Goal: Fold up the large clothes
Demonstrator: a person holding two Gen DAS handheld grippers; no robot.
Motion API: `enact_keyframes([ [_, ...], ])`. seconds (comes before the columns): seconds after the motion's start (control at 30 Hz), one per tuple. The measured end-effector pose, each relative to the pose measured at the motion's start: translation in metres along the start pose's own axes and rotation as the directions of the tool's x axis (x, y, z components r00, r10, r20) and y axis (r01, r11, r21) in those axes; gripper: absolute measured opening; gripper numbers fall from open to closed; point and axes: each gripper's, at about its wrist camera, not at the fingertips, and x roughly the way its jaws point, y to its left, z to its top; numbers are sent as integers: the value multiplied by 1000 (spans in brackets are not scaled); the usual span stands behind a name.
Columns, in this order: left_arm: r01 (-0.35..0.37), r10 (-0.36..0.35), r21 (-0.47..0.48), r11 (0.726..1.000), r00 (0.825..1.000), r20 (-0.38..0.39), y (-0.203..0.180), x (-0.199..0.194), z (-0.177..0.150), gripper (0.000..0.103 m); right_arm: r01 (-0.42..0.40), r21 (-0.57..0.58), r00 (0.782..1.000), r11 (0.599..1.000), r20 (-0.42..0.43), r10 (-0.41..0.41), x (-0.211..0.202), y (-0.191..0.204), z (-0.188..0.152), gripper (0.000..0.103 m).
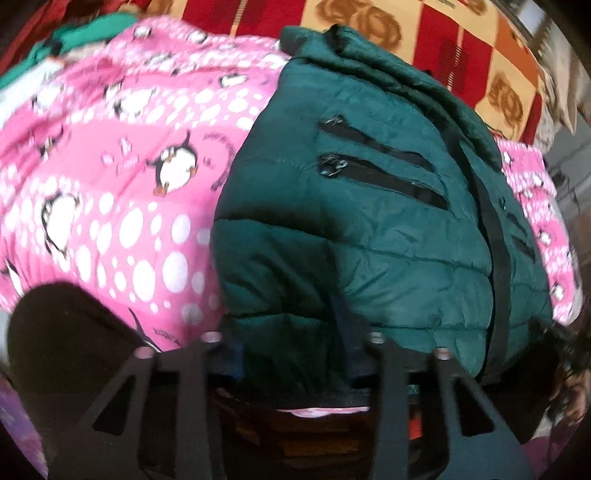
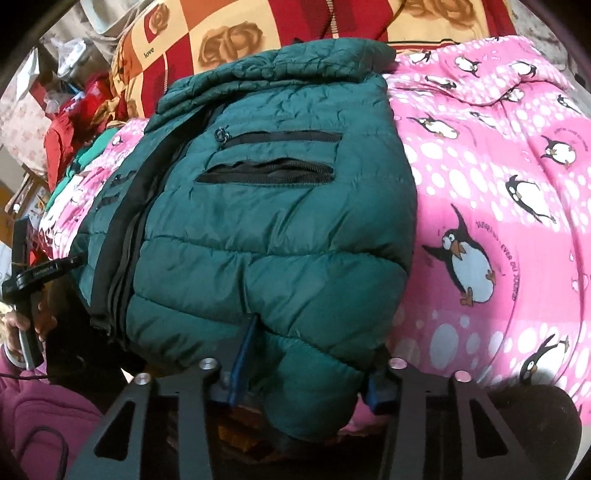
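Green puffer jacket [image 2: 273, 221] folded on pink penguin blanket [image 2: 498, 184], both grippers at its near hem

Right gripper [image 2: 306, 373] fingers [image 2: 242, 365] spread wide, near hem bulging between them, left finger pressed into the fabric; left gripper [image 1: 291, 354] fingers [image 1: 349, 343] also apart, hem between, grip unclear through blur. Red-orange floral cover [image 2: 229, 33] lies far behind

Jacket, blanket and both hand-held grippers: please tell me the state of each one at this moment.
Jacket: folded into a compact bundle, lying on the blanket, zip pockets facing up.
Blanket: spread out under the jacket, slightly wrinkled.
Left hand-held gripper: open, fingers on either side of the jacket's near hem.
Right hand-held gripper: open, fingers straddling the jacket's near hem.
Patterned bedding: lying behind the jacket.
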Motion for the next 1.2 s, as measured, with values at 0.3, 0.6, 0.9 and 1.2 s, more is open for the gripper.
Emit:
enact_keyframes([
  [0.3, 28, -26, -14, 1000, 995, 98, -7, -35, 20, 12, -22, -8, 995, 1000, 100, 22, -29, 0, 14, 24],
  [0.6, 68, -63, -16, 998, 973, 222, -14, -70, 55, 12, -49, 9, 974, 999, 223, 46, -60, -5, 46, 24],
  [0.9, 81, -71, -25, 996, 958, 277, -22, -81, 92, 12, -67, 30, 946, 997, 321, 54, -75, -16, 88, 24],
  [1.2, 86, -71, -29, 996, 934, 350, -34, -96, 134, 12, -73, 56, 914, 996, 403, 45, -85, -21, 136, 24],
])
